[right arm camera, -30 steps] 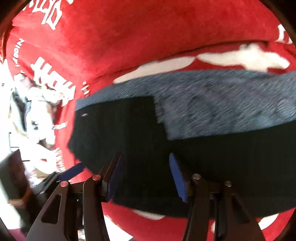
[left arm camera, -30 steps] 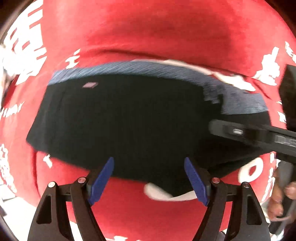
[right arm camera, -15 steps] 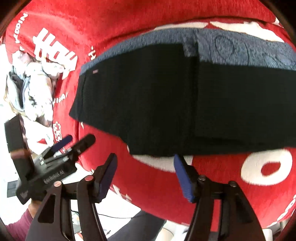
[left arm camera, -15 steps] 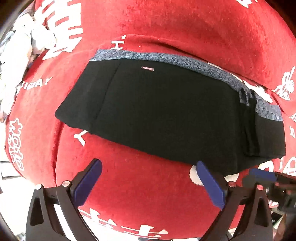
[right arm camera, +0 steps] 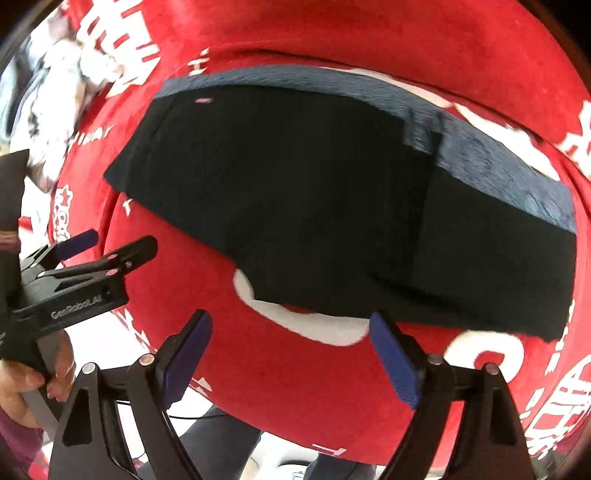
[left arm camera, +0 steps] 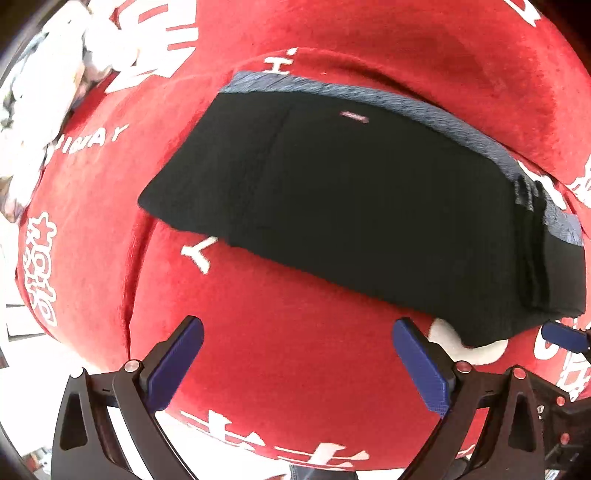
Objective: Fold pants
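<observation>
The black pants lie folded into a flat rectangle on the red cloth, with a grey-blue waistband along the far edge and a small pink label on top. They also show in the right wrist view. My left gripper is open and empty, above bare red cloth in front of the pants. It also shows in the right wrist view at the left. My right gripper is open and empty, just in front of the pants' near edge.
The red cloth has white lettering and covers a raised surface whose near edge drops off below the grippers. A heap of pale clothes lies at the far left. A person's hand and legs show at the lower left.
Both grippers have pulled back from the pants toward the near edge. Their jaws stayed open. The pants now lie free and flat.
</observation>
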Motion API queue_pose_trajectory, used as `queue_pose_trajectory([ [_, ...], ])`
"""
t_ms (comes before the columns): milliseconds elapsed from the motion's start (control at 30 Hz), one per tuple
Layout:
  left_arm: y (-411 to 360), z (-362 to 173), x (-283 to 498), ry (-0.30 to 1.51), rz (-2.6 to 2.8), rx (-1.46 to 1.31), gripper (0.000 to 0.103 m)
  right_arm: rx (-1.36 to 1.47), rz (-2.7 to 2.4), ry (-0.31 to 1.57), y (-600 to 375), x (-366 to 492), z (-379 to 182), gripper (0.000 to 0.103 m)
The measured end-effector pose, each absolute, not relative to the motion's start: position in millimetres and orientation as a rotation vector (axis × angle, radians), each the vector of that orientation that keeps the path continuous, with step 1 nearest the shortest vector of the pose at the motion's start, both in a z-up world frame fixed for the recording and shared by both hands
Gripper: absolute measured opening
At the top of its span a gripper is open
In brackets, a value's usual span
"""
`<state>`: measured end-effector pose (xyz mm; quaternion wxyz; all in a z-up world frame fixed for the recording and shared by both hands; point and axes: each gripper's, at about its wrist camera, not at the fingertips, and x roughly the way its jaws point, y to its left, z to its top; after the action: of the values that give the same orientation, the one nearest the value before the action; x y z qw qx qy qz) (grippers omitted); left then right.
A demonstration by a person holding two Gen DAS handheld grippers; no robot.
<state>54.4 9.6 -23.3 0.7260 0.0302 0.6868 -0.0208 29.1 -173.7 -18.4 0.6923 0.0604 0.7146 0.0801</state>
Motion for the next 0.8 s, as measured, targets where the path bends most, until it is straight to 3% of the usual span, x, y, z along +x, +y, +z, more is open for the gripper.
queue_pose_trajectory([
  [233, 39, -36, 56, 1.567, -0.08, -0.032, 0.103, 0.151, 0.219, 1.634, -153, 35, -32, 0.089],
  [400, 66, -30, 72, 1.502, -0.072, -0.133, 0.103, 0.158, 0.204, 1.65, -151, 42, -40, 0.089],
  [733, 132, -57, 121, 1.441, -0.123, -0.541, 0.103, 0.202, 0.167, 1.596, -153, 78, -59, 0.089],
  [800, 139, -65, 116, 1.414, -0.176, -0.648, 0.103, 0.217, 0.165, 1.616, -152, 80, -69, 0.094],
])
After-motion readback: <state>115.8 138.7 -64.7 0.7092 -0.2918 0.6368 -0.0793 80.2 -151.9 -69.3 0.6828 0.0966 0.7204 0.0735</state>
